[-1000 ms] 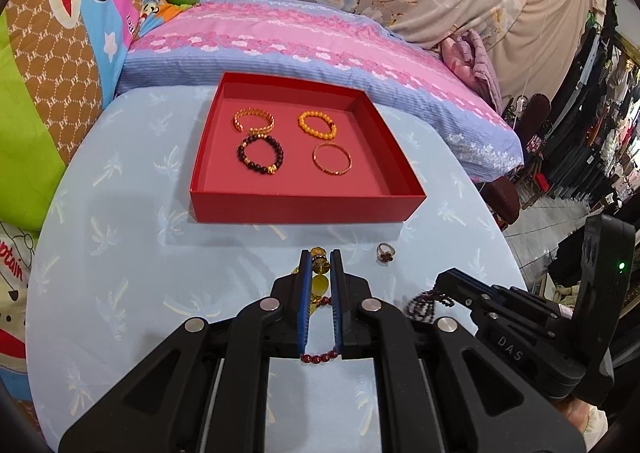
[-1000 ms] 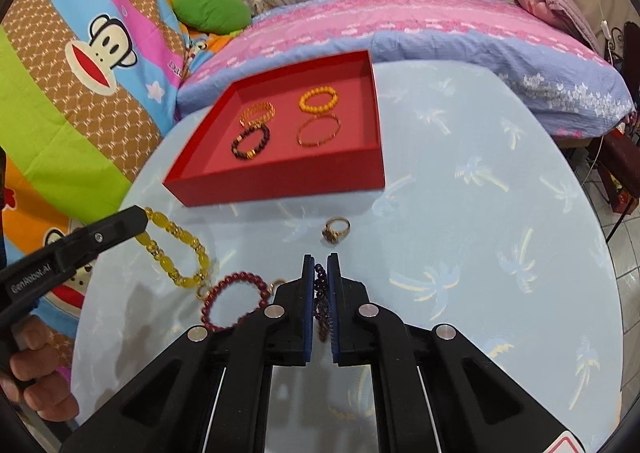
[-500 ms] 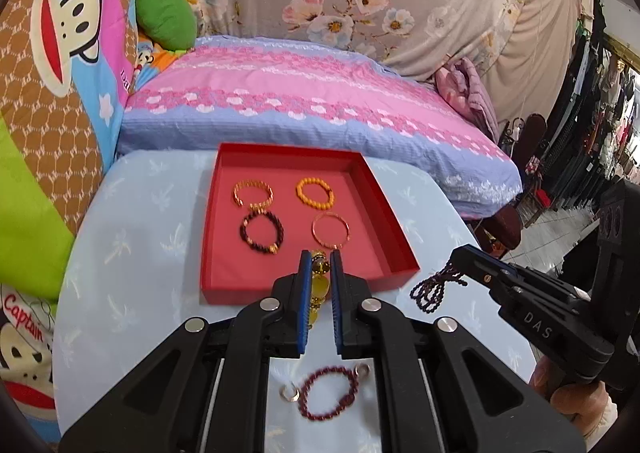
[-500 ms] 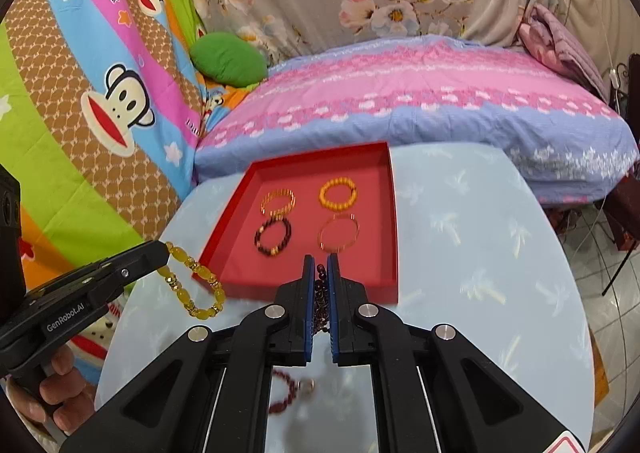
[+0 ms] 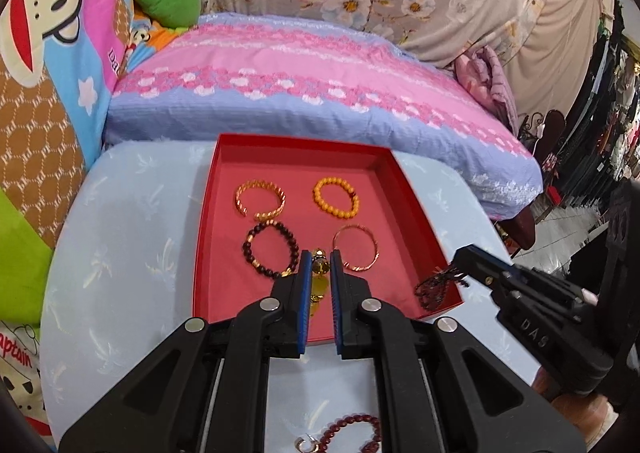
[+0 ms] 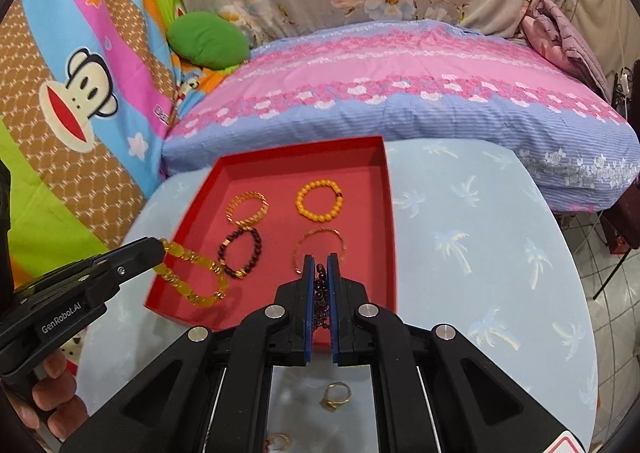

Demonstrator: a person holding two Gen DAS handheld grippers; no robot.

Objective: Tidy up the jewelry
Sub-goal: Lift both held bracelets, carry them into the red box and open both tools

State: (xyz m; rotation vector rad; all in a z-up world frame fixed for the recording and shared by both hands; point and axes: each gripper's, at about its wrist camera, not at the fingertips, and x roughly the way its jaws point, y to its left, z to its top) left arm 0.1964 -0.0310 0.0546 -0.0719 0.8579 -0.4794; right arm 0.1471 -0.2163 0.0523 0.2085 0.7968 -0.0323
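Two bracelets are held in the air over the near end of the shallow red cardboard tray point(image 5: 416, 209): the left gripper point(image 5: 320, 273) is pinched on a translucent yellow oval-bead bracelet point(image 6: 194, 277), and the right gripper point(image 6: 320, 273) is clamped on a dark garnet-red small-bead bracelet point(image 5: 434, 287). Inside the tray lie a gold twisted open cuff point(image 5: 260, 199), an orange round-bead bracelet point(image 5: 335, 198), a dark brown bead bracelet point(image 5: 271, 250) and a thin gold bangle point(image 5: 356, 247). "GenRobot.AI" is printed on the left gripper and "DAS" on the right.
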